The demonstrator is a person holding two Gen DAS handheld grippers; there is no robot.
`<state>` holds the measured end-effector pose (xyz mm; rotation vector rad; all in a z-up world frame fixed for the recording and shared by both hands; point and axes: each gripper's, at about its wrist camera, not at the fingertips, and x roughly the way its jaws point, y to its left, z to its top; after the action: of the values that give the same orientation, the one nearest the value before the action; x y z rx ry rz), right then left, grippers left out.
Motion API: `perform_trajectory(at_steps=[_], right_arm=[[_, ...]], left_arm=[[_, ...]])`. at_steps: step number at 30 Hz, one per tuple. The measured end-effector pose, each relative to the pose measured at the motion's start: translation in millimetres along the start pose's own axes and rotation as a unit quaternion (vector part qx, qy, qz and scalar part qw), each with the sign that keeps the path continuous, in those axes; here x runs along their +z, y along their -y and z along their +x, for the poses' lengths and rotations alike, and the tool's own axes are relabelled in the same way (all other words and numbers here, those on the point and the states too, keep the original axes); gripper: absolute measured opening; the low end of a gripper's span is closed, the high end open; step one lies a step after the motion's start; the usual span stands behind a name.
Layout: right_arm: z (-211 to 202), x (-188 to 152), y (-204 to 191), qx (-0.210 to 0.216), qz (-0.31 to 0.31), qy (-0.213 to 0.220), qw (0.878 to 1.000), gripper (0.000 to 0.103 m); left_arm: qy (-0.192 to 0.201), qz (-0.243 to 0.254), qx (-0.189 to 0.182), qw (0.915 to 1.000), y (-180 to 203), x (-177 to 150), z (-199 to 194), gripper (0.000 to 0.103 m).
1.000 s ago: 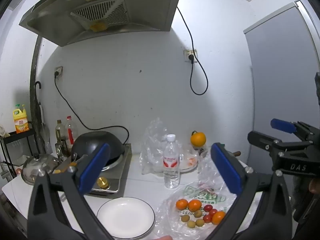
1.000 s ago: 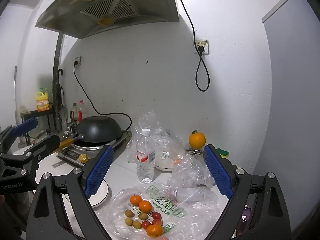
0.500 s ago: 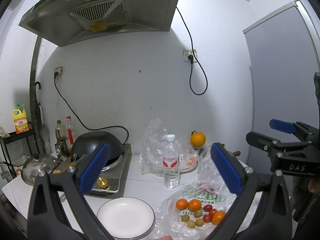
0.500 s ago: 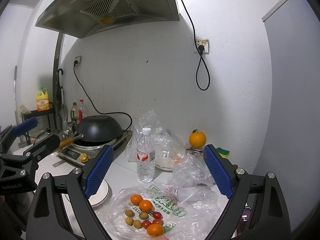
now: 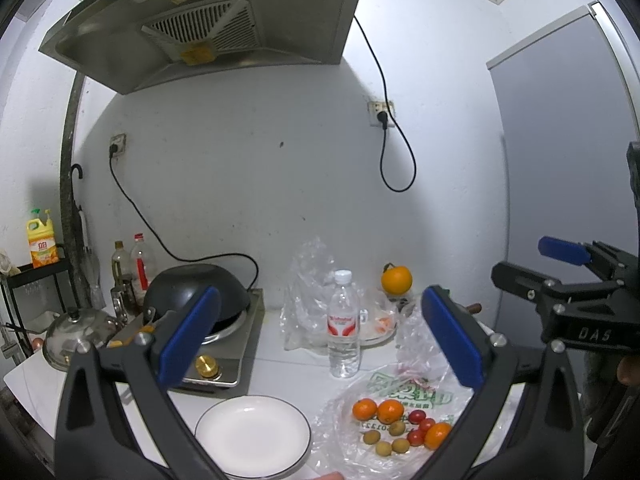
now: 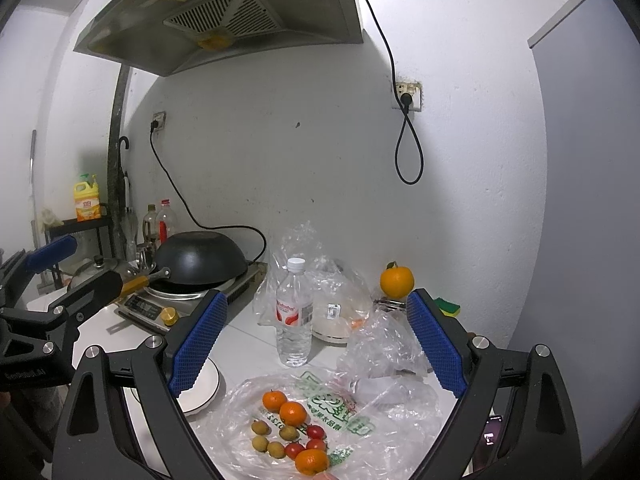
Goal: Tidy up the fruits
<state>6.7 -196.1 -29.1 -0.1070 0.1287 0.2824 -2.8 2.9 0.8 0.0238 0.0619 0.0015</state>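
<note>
Small oranges (image 5: 377, 409) (image 6: 293, 413), yellowish longans (image 5: 383, 447) (image 6: 260, 443) and cherry tomatoes (image 5: 417, 436) (image 6: 316, 432) lie on a flattened clear plastic bag (image 5: 404, 388) (image 6: 360, 416) on the white counter. An empty white plate (image 5: 253, 434) (image 6: 200, 392) sits left of the bag. My left gripper (image 5: 320, 336) hangs open above plate and fruit, holding nothing. My right gripper (image 6: 316, 340) is open too, above the bag. Each gripper shows at the edge of the other's view, the right gripper (image 5: 568, 264) and the left gripper (image 6: 60, 272).
A water bottle (image 5: 343, 324) (image 6: 294, 312) stands behind the fruit. A large orange (image 5: 396, 278) (image 6: 397, 281) sits at the back beside crumpled bags. A black wok (image 5: 200, 292) (image 6: 200, 258) rests on an induction stove at left, with a pot lid (image 5: 76, 328) and bottles.
Both grippers have held nearly still; the views have drifted only very slightly. Nothing on the counter has moved.
</note>
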Motion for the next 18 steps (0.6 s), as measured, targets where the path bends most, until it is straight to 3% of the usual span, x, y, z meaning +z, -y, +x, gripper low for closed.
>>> perform_trajectory(at_steps=[8,18], right_arm=[[0,0,-1,0.001,-0.002,-0.003,1.0,0.093],[4,-9,10,-0.002,-0.006,-0.014,1.0,0.093]], left_arm=[[-0.023,-0.001,0.0,0.9997,1,-1,4,0.102],[-0.023,0.008,-0.003,0.9997,8,-6,9,0.102]])
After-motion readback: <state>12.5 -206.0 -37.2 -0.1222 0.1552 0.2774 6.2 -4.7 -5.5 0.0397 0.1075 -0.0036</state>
